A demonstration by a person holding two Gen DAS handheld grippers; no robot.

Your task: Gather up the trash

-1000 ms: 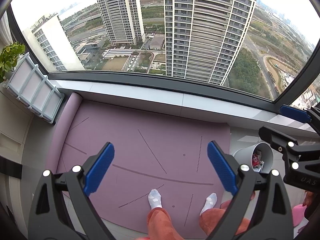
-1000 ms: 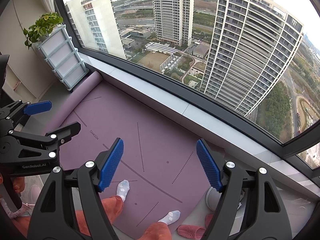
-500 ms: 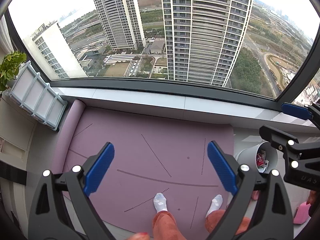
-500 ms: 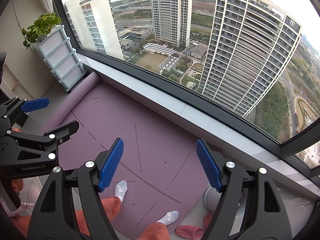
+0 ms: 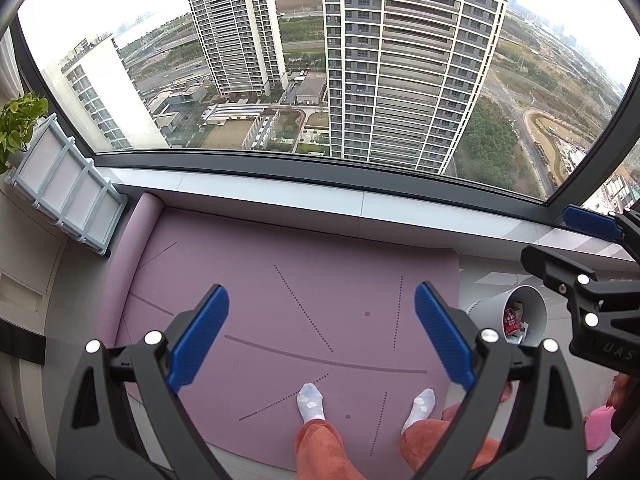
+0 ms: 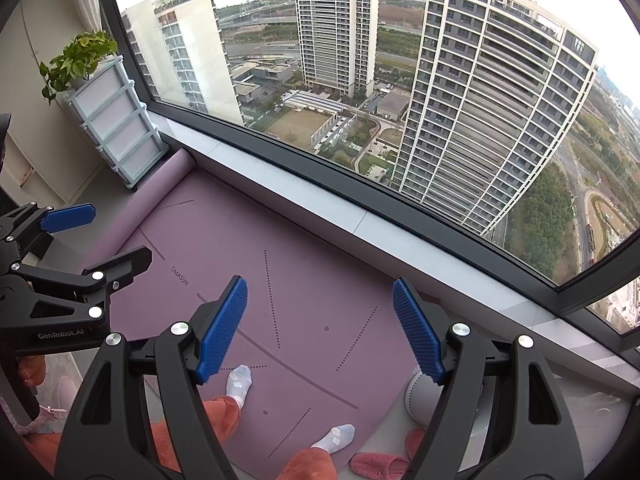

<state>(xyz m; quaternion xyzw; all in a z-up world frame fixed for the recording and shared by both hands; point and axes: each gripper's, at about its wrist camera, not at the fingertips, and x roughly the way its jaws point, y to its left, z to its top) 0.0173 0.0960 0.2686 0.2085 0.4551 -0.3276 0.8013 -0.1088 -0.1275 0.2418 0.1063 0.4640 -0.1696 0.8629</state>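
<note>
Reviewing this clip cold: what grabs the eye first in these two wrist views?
The huge window with high-rise towers outside fills the top half of both views. Below it a purple yoga mat covers the floor, with a person's socked feet on its near edge. To the mat's right a grey bin lies tipped on its side with trash inside, while the left gripper and right gripper stand open and empty.

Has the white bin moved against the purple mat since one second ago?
No. The white bin lies just off the right edge of the purple mat, as before.
</note>
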